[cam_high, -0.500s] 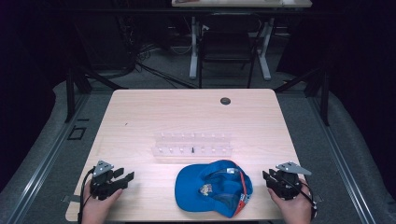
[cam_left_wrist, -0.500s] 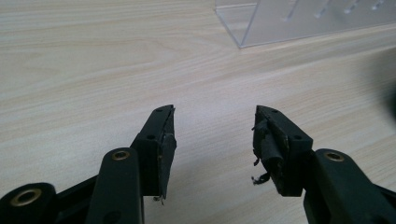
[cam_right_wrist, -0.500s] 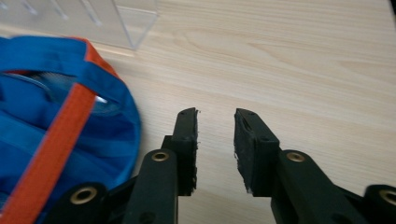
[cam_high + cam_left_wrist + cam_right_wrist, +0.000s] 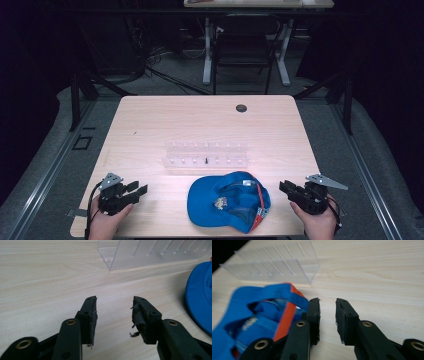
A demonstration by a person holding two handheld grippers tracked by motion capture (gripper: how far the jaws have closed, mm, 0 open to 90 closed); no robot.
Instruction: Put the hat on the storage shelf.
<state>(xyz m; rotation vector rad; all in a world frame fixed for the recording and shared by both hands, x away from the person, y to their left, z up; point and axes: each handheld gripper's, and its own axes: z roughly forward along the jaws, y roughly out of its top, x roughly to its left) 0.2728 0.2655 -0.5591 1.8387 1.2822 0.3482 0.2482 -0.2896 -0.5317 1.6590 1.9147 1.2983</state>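
High view, near edge of bench: left claw sits at the bottom-left corner, held in a hand, jaws pointing right toward the cap. Right claw at bottom-right, also hand-held, jaws pointing left at the cap. Cap is blue w/ red-orange trim, lying upside down btwn the two claws, inside facing up, near the front edge, a bit right of centre. Neither claw touches it in this view.

Left gripper view: left claw released, jaws apart w/ bare wood btwn them, pads frayed. Cap off to the right, apart from the jaws. Rack farther ahead, clear plastic.

Right gripper view: right claw also released, gap btwn jaws shows only bench. Its left-hand jaw is just beside the cap's red trim; can't tell if it touches. Rack beyond the cap.

Farther back in high view: clear rack w/ slots, mid-bench just behind the cap, one small dark item in it, too small to tell. Beyond that, a dark round grommet near the far edge.
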